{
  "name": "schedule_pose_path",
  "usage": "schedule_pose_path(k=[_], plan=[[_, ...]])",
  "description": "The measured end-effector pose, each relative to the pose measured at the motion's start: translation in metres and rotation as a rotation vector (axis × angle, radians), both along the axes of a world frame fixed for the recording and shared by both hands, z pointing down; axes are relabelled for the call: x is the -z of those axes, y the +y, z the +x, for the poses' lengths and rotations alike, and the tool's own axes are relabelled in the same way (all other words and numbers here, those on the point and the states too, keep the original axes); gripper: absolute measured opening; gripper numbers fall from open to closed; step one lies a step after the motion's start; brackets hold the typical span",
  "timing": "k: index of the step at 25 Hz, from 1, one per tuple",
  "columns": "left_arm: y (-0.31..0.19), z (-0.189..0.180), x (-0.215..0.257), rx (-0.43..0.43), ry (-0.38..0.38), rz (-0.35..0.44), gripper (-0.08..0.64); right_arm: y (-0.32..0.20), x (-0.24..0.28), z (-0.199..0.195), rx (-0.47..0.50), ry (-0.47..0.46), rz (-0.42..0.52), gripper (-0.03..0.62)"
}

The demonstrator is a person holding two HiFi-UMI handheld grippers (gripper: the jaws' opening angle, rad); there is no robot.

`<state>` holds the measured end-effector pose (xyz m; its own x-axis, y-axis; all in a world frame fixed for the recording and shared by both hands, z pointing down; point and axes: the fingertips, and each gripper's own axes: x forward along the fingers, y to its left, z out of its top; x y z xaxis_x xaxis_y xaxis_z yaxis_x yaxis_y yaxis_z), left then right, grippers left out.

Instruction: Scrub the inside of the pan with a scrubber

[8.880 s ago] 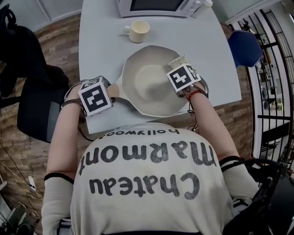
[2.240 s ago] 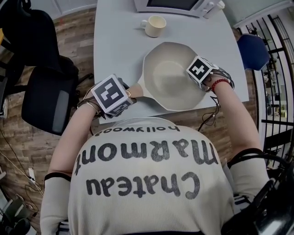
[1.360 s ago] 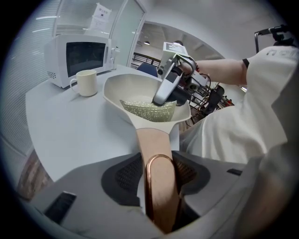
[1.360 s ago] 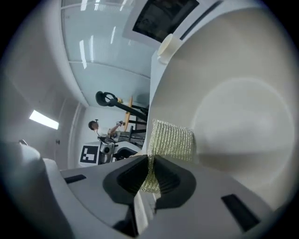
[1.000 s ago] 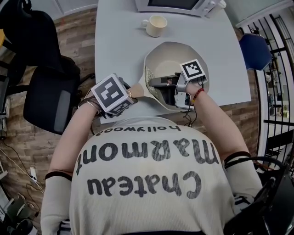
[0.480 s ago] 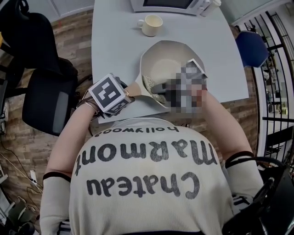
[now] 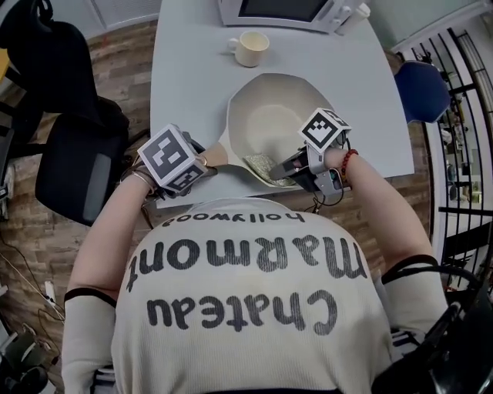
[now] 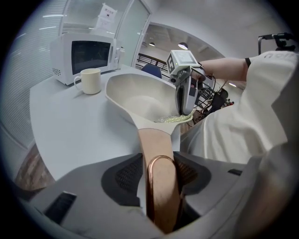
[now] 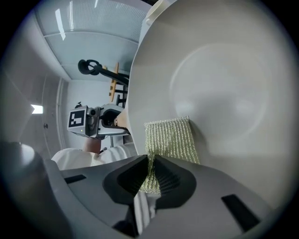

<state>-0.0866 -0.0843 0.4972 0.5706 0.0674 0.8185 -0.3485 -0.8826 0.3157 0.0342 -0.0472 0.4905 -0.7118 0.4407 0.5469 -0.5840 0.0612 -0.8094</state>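
Pan (image 7: 269, 115) sits on the near half of the grey table (image 7: 185, 85), bowl toward my right, pan handle (image 7: 214, 156) pointing to my left. Nothing in it but the scrubber (image 7: 260, 163), a yellow-green mesh pad lying flat on the near inner wall, close to the handle root.

Around it: cream mug (image 7: 250, 48) standing upright past the far rim, well apart from it; I cannot see what is in it. White microwave (image 7: 285, 11) at the table's far edge. Black chair (image 7: 77, 177) off the left side, a blue seat (image 7: 420, 88) off the right. Nothing lies between the pan and either tool.

Right gripper (image 9: 152, 161): jaws drawn together on the scrubber's near edge, ribbed pads (image 9: 170, 175) pinching the mesh, the rest of the pad spread against the pan wall.

Left gripper (image 8: 159, 168): jaws about half-spread and opening, the tan, copper-ringed handle between them, pads (image 8: 126, 175) against its sides.
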Motion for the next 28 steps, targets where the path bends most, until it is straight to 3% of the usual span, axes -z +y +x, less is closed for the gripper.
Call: schedule_pose_path(k=[5, 10, 18, 23, 28], plan=[[0.002, 0.0, 0.0, 0.034, -0.005, -0.032, 0.21, 0.002, -0.006, 0.039, 0.08, 0.129, -0.008, 0.048], [0.001, -0.001, 0.0, 0.038, -0.016, -0.025, 0.21, -0.003, -0.014, 0.079, 0.253, 0.291, 0.085, 0.048], [0.004, 0.002, 0.0, 0.036, -0.008, -0.013, 0.212, -0.049, -0.019, 0.145, 0.559, 0.629, 0.393, 0.048], [0.001, 0.0, 0.0, 0.032, -0.017, 0.002, 0.212, -0.076, -0.016, 0.164, 0.638, 0.772, 0.576, 0.048], [0.002, 0.0, 0.001, 0.036, -0.006, 0.0, 0.215, -0.091, -0.012, 0.17, 0.673, 0.855, 0.718, 0.048]])
